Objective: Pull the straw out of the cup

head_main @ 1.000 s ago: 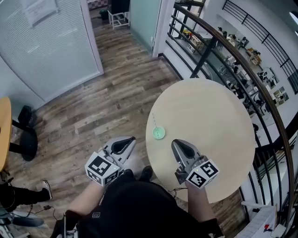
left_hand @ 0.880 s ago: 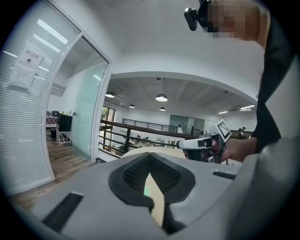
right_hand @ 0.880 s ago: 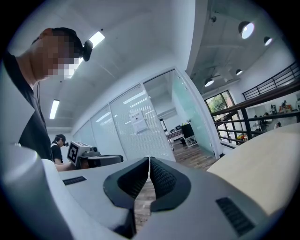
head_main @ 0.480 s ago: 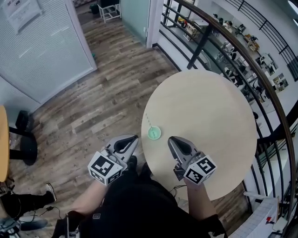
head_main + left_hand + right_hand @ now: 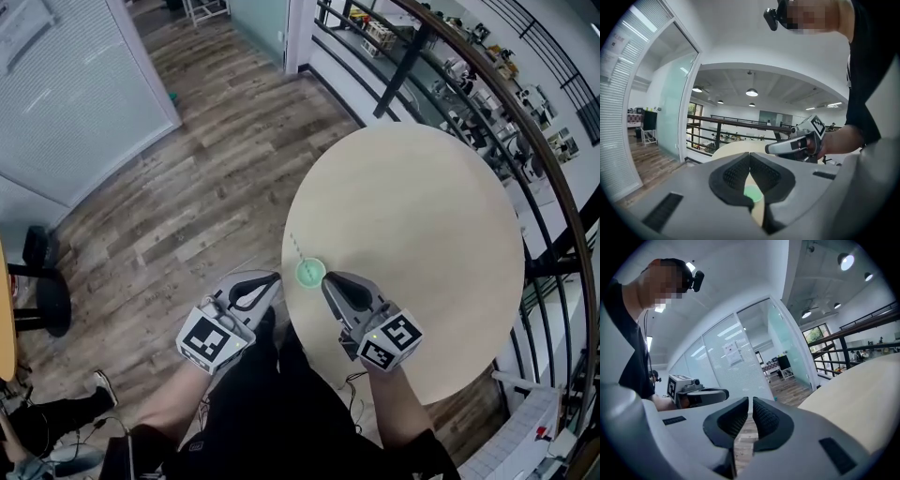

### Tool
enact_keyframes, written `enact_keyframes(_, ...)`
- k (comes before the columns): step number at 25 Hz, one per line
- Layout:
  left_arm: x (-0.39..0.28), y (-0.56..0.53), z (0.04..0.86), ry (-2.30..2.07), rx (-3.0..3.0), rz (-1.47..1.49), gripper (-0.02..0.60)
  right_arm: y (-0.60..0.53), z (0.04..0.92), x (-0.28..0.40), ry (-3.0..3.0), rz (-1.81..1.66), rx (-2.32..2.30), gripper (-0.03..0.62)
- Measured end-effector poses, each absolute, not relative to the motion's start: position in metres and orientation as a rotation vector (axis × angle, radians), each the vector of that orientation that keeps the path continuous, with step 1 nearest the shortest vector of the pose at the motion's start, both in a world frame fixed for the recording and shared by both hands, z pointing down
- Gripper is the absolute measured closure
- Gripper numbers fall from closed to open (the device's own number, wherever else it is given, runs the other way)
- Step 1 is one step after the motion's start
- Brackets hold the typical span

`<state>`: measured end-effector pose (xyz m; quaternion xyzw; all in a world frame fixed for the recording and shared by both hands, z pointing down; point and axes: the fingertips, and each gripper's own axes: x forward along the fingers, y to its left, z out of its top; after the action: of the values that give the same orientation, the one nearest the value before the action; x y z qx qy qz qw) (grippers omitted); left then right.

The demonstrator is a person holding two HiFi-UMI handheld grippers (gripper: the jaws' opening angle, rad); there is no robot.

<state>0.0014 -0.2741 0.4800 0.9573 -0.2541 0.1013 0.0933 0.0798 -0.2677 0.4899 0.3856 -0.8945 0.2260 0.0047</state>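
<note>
cup holding straw, left tool closed, right tool closed

Your head camera looks steeply down from high above onto the round table and the wood floor, with both grippers close at the near edge. The camera on your left gripper sits low behind its jaws and faces right, over the table toward the far railing. The one on your right gripper faces left toward the glass wall. Each catches the other gripper, and all three views share the table.
</note>
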Motion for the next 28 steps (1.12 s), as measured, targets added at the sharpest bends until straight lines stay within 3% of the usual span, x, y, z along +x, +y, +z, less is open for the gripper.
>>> enact_keyframes(12,0.023,-0.300,0.552,-0.728,2.774,0.335,0.574,-0.304,0.564,0.074,-2.737,0.732,1.137,0.565)
enact_keyframes(15,0.024,-0.308,0.563,-0.748,2.755,0.332,0.574,-0.311,0.581,0.068,-2.711,0.734,1.080,0.488)
enact_keyframes(28,0.013,-0.319,0.597,-0.779,2.695,0.322,0.574,-0.317,0.634,0.047,-2.543,0.595,0.931,0.462)
